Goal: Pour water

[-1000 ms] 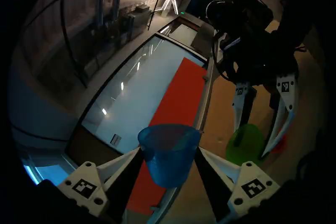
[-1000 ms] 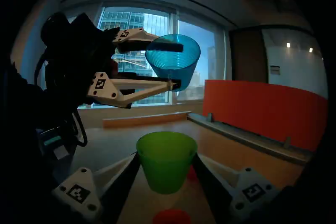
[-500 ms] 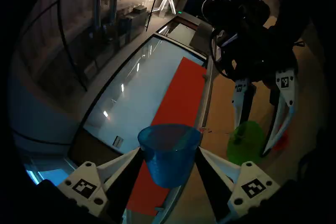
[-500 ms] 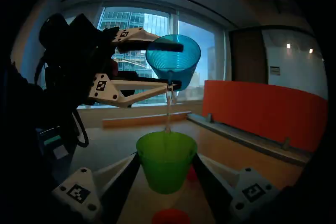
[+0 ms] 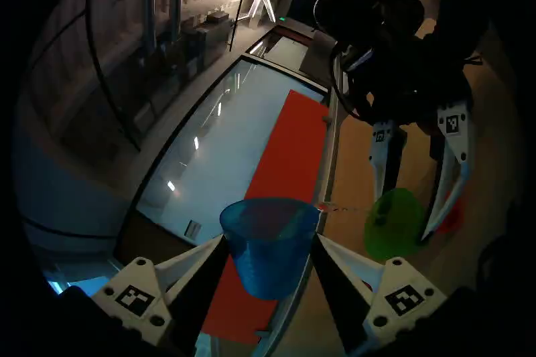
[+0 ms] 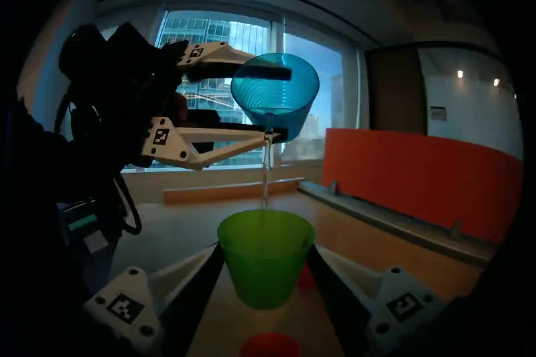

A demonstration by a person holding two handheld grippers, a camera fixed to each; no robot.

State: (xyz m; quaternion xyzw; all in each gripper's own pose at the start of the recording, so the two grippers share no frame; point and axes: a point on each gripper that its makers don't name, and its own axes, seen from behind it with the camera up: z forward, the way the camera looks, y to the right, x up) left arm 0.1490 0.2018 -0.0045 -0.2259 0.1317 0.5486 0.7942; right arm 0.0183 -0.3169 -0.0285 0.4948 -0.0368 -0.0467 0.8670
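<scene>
Right gripper view, from the left: the left gripper (image 6: 276, 104) reaches in from a dark hand-held rig, its two white fingers clenched on a translucent blue plastic cup (image 6: 275, 89), which is held high and tipped toward the camera. A thin stream of water (image 6: 266, 169) falls from its lower lip. Straight below, in the centre, the right gripper (image 6: 265, 251) grasps a translucent green plastic cup (image 6: 265, 266) between both fingers, upright over the wooden surface (image 6: 375, 250), and the stream lands just inside its far rim. To the right stands an orange divider panel (image 6: 422, 176).

In the left gripper view, the blue cup (image 5: 269, 256) sits clamped in the left gripper (image 5: 269, 242) at centre. A faint line of water crosses to the right into the green cup (image 5: 395, 223), held by the right gripper (image 5: 403, 228).

The pour looks well under way, but that landing point is tight. Any drift of either hand, or a steeper tilt throwing the stream farther, could send water past the rim onto the surface. The level in the green cup is hard to read, so overfilling is a risk too.
</scene>
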